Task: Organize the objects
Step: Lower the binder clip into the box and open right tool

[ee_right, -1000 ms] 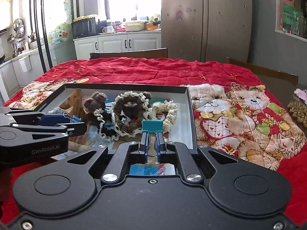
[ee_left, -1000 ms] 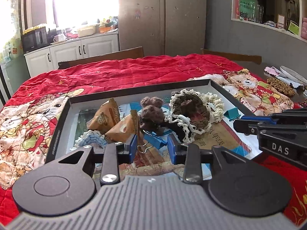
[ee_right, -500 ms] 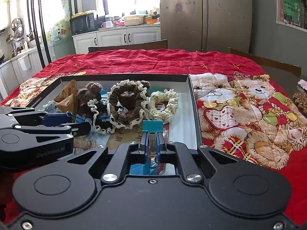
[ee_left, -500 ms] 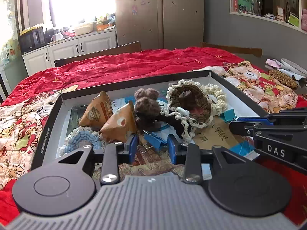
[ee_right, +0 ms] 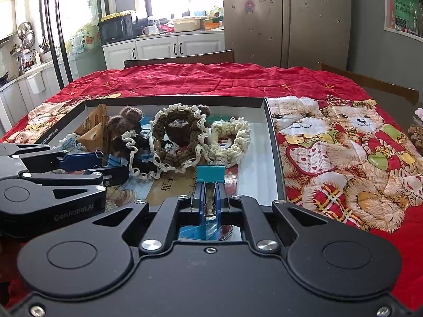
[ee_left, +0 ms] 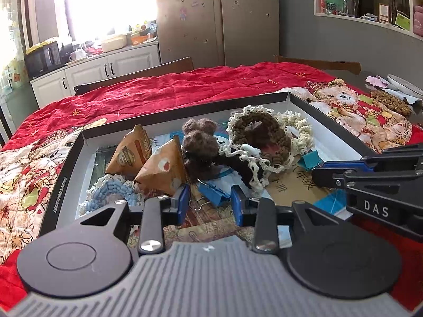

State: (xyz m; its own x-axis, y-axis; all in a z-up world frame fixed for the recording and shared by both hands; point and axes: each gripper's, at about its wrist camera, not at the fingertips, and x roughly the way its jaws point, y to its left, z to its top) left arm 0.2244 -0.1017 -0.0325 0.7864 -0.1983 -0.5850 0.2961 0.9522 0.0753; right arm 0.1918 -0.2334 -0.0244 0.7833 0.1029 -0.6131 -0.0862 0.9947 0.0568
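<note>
Little was changed since the earlier frame: both grippers were kept over the tray's near edge and nothing in the tray [ee_left: 330, 121] was shifted. The right gripper [ee_right: 209, 192] was closed on the wire handles of a teal clip [ee_right: 211, 173], held above the tray near its right wall. The left gripper [ee_left: 210, 202] was partly open, with a blue clip [ee_left: 211, 192] lying between its pads; whether it was touched cannot be told. Two brown packets [ee_left: 148, 158] and crocheted pieces [ee_left: 259, 137] were piled toward the tray's far edge.
</note>
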